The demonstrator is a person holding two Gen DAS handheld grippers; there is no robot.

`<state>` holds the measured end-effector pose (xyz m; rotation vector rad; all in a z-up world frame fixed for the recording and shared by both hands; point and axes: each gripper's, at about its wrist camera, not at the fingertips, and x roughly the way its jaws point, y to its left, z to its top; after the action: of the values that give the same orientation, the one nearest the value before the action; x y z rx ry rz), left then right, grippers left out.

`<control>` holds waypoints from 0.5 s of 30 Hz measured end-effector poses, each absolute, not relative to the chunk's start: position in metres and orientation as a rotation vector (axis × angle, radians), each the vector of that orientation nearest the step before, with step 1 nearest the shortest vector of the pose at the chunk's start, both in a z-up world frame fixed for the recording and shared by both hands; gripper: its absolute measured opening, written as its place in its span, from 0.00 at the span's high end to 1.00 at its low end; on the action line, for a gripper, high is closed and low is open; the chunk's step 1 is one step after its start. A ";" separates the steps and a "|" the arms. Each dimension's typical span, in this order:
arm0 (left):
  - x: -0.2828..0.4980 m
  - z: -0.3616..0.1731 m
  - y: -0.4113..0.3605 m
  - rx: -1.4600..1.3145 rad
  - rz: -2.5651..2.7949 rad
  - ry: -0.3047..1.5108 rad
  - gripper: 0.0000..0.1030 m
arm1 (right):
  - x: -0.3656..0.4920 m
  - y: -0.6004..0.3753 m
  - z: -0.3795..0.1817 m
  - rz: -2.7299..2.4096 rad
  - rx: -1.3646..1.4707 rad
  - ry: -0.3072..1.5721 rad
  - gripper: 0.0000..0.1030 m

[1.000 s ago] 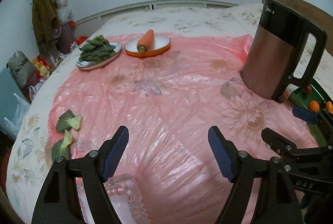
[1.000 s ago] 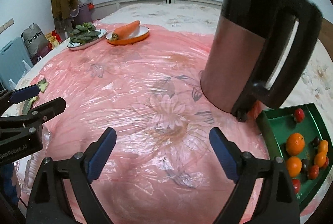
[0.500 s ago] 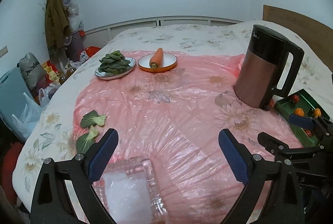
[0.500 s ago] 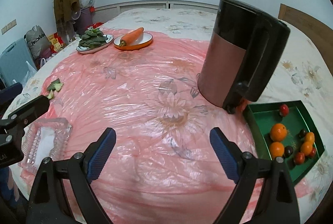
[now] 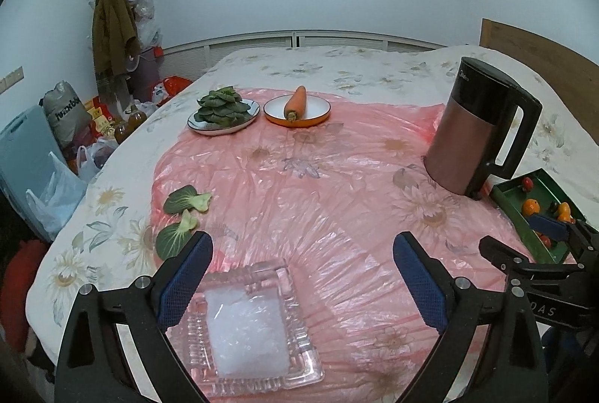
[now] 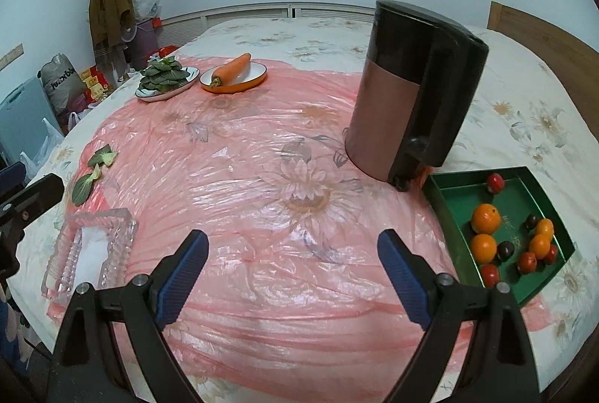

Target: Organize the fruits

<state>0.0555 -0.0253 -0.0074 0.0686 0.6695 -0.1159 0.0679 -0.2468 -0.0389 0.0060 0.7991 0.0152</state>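
A green tray [image 6: 460, 193] at the right edge of the pink sheet holds two oranges [image 6: 485, 217], several small red and orange tomatoes [image 6: 541, 242] and dark fruits. The left wrist view shows this tray [image 5: 544, 184] at far right. My left gripper [image 5: 299, 253] is open with nothing between its fingers, above a clear glass dish [image 5: 251, 328] with white contents. My right gripper [image 6: 290, 245] is open too, over the bare sheet, left of the tray. The glass dish [image 6: 90, 245] lies at the right view's lower left.
A copper and black kettle [image 6: 408, 111] stands just behind the tray. At the far side sit a plate with a carrot [image 5: 295, 103] and a plate of greens [image 5: 222, 111]. Two loose green leaves [image 5: 185, 200] lie near the sheet's left edge. Bags clutter the floor at left.
Both grippers have pulled back and risen, so more of the bed shows. The left jaws stand wider than a second ago, and the glass dish now lies wholly in view below them.
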 end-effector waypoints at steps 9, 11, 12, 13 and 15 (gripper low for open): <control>0.041 -0.004 -0.020 0.083 -0.105 0.664 0.08 | 0.048 -0.267 -0.031 -0.044 0.029 0.784 0.00; 0.038 -0.004 -0.019 0.080 -0.107 0.669 0.08 | 0.043 -0.272 -0.029 -0.057 0.030 0.774 0.00; 0.036 -0.004 -0.019 0.078 -0.109 0.672 0.08 | 0.040 -0.274 -0.027 -0.066 0.029 0.765 0.00; 0.035 -0.004 -0.018 0.080 -0.108 0.673 0.08 | 0.037 -0.277 -0.026 -0.075 0.026 0.759 0.00; 0.032 -0.004 -0.019 0.087 -0.106 0.673 0.08 | 0.031 -0.281 -0.023 -0.095 0.018 0.749 0.00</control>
<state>0.0321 -0.0187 -0.0042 0.0866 0.6734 -0.1063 0.0315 -0.2811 -0.0233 0.0183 0.7494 -0.0954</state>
